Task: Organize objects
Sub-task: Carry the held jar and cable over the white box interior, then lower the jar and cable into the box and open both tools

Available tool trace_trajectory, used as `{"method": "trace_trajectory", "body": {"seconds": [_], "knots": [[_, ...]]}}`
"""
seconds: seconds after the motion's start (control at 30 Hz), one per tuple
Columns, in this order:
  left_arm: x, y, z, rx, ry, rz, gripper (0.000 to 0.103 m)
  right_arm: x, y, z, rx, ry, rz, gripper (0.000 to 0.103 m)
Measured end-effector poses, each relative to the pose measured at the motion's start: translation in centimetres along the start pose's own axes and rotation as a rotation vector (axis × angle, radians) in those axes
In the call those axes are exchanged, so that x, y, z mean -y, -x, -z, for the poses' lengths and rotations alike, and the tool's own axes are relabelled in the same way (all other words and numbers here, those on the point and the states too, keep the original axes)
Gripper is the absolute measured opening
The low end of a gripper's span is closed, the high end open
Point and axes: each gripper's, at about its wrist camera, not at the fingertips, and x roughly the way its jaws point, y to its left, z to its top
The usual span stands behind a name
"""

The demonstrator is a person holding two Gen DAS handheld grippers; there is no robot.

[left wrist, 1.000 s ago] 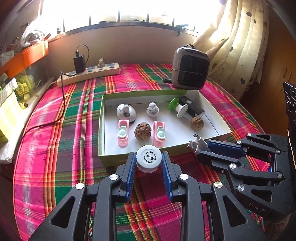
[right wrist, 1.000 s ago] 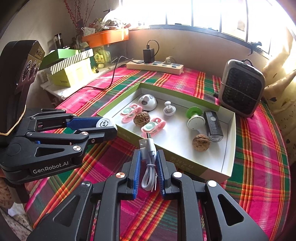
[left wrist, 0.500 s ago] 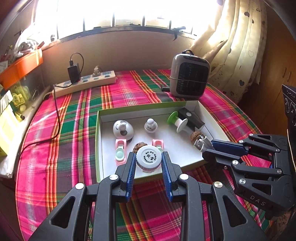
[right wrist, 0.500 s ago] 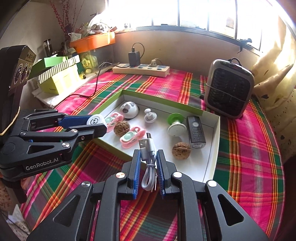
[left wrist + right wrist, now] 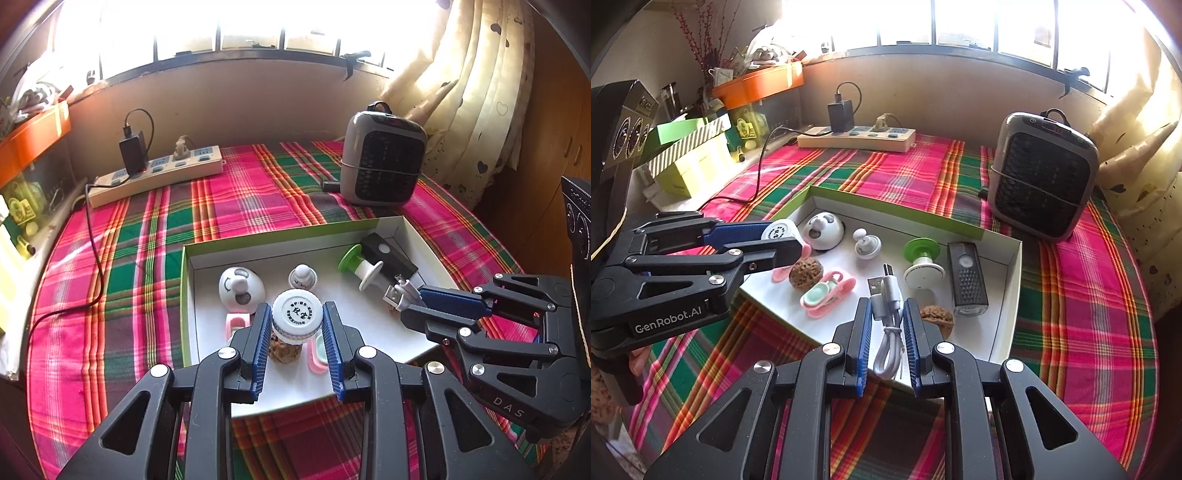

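My left gripper [image 5: 297, 321] is shut on a small white-capped bottle [image 5: 297, 314], held above the near part of the green-edged box [image 5: 258, 242]. The right gripper [image 5: 886, 314] is shut on a bundled white USB cable [image 5: 886, 295], also over the box's [image 5: 897, 206] near side. From the right wrist view the left gripper [image 5: 783, 240] with the bottle [image 5: 779, 232] hovers over the box's left end. In the left wrist view the right gripper [image 5: 406, 301] carries the cable [image 5: 400, 293]. Inside the box lie walnuts [image 5: 806, 273], pink clips [image 5: 827, 293], a white dome [image 5: 823, 229], a green-and-white spool [image 5: 922, 260] and a black device [image 5: 966, 280].
A grey heater [image 5: 1039, 177] stands behind the box at the right. A power strip [image 5: 857, 136] with a black charger lies at the back, its cord trailing left. Boxes and an orange tray [image 5: 759, 83] crowd the left ledge. Curtains [image 5: 461, 92] hang at the right.
Both grippers have moved forward from in front of the box to over its inside, each keeping its hold on the bottle and the cable.
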Motion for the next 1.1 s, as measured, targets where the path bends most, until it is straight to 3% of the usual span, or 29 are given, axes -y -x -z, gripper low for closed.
{"method": "trace_trajectory", "body": {"seconds": [1.1], "knots": [[-1.0, -6.5, -1.7, -0.098, -0.004, 0.005, 0.026, 1.0, -5.2, -1.1, -0.094, -0.015, -0.036, 0.018]]}}
